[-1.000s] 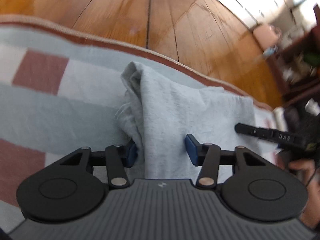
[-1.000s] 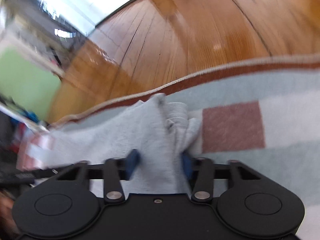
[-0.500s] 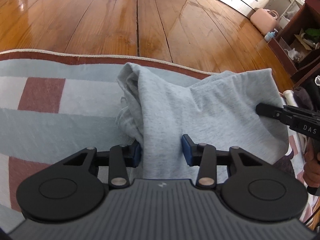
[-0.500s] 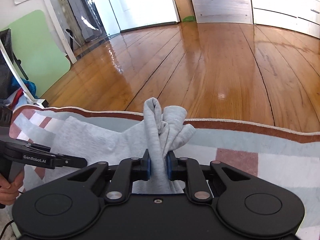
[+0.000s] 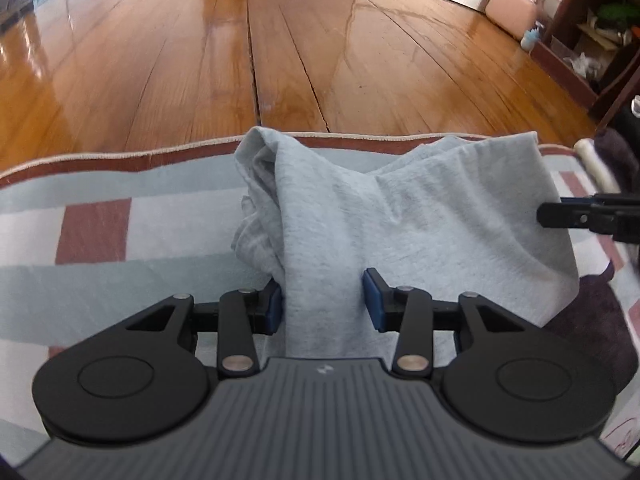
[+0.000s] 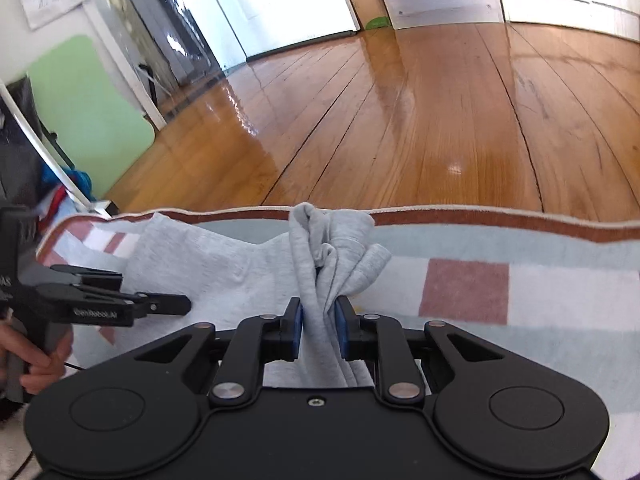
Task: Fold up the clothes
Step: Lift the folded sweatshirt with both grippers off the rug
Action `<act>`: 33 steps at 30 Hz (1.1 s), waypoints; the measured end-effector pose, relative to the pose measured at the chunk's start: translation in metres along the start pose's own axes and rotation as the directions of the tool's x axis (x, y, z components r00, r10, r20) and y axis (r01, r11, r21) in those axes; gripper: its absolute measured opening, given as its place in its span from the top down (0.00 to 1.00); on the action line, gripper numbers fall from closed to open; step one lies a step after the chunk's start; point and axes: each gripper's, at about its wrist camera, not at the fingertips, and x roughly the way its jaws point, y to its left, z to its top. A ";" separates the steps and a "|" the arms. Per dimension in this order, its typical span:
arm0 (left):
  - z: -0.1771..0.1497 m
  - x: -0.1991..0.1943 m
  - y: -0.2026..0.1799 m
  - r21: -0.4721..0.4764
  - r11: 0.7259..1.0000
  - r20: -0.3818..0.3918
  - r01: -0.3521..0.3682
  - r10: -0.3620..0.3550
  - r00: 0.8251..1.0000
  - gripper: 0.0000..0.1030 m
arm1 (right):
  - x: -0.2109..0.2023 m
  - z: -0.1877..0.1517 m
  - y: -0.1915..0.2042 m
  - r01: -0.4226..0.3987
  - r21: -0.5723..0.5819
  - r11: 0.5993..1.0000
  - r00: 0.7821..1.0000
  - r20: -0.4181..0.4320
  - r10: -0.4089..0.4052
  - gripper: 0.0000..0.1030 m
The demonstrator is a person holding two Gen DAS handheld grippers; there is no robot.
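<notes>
A light grey garment (image 5: pixel 420 220) is stretched between my two grippers above a striped carpet (image 5: pixel 120 264). In the left wrist view my left gripper (image 5: pixel 322 304) is shut on a thick bunch of its near edge, and blue pads (image 5: pixel 274 306) press the fabric. The right gripper (image 5: pixel 560 216) comes in from the right at the garment's far corner. In the right wrist view my right gripper (image 6: pixel 319 322) is shut on a twisted bunch of the grey garment (image 6: pixel 332 256). The left gripper (image 6: pixel 176 304), held by a hand (image 6: pixel 36 368), is at the left.
The carpet's red-brown border (image 6: pixel 500 220) meets a shiny wooden floor (image 5: pixel 280 48) beyond. A dark cloth (image 5: pixel 592 320) lies on the carpet at the right. A dark shelf unit (image 5: pixel 592 40) and a pink bag (image 5: pixel 510 10) stand far right. A green panel (image 6: pixel 84 112) leans at the left.
The right gripper went from open around the bunch to shut on it. The left fingers narrowed onto the fabric. Both grippers rose, and the garment lifted and spread between them.
</notes>
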 end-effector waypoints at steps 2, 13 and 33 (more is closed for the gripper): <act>0.004 0.001 0.014 -0.067 0.998 -0.010 0.021 -0.022 1.000 0.60 | 0.000 0.000 -0.007 -0.003 0.026 1.000 1.000 -0.015 0.003 0.74; 0.002 0.021 0.062 -0.233 0.963 -0.005 0.134 -0.140 0.990 0.36 | 0.043 -0.011 -0.023 0.003 0.172 0.985 0.988 -0.155 0.024 0.27; 0.006 0.017 0.010 0.012 0.992 0.025 0.129 -0.129 0.991 0.69 | 0.046 0.013 0.024 0.121 -0.142 0.983 0.982 -0.127 -0.139 0.63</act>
